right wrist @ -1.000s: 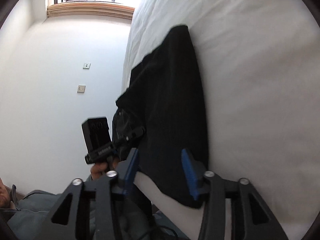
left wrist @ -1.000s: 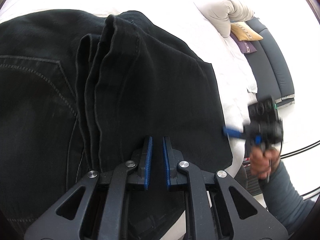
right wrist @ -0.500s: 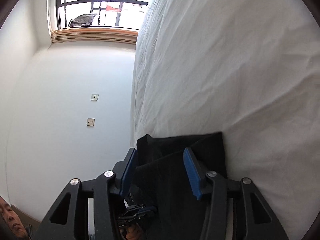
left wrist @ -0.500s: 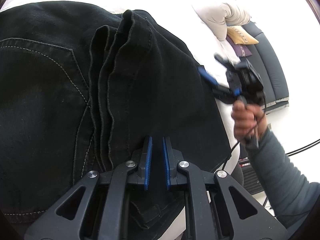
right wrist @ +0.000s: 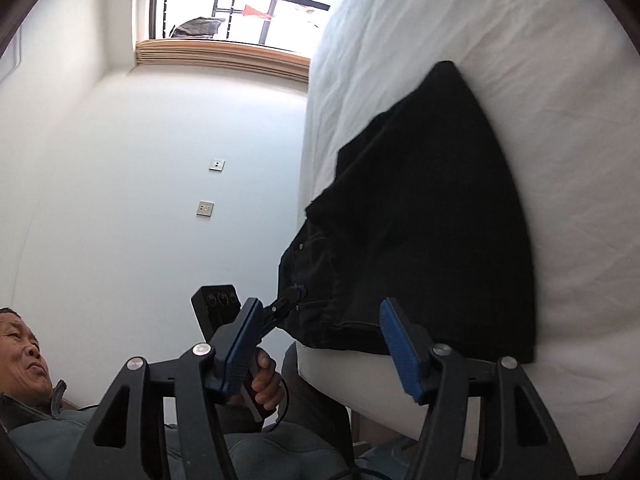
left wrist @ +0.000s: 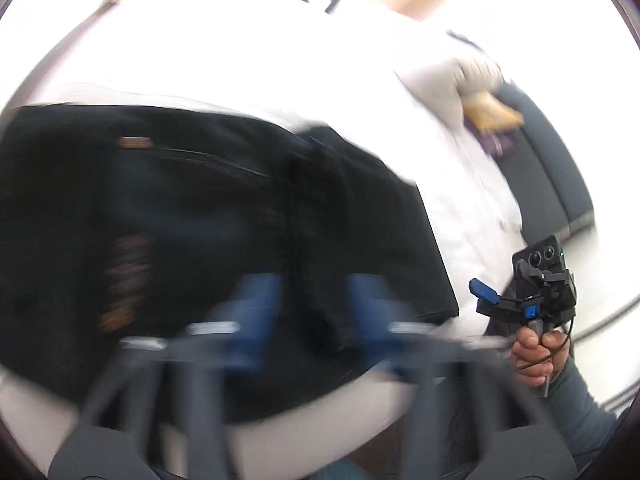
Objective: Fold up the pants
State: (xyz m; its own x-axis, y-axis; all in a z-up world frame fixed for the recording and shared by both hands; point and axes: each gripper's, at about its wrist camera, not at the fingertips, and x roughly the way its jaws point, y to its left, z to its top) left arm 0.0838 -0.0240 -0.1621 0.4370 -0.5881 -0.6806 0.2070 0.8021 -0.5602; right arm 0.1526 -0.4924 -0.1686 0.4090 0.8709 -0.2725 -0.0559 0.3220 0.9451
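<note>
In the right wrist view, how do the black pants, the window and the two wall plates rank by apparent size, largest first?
1. black pants
2. window, farther away, so its true size is unsure
3. The two wall plates look about alike; no ranking between them.

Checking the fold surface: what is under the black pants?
The black pants lie folded on the white bed, which shows around them. Whatever lies beneath them is covered. Both grippers' jaws are open and hold nothing.
</note>
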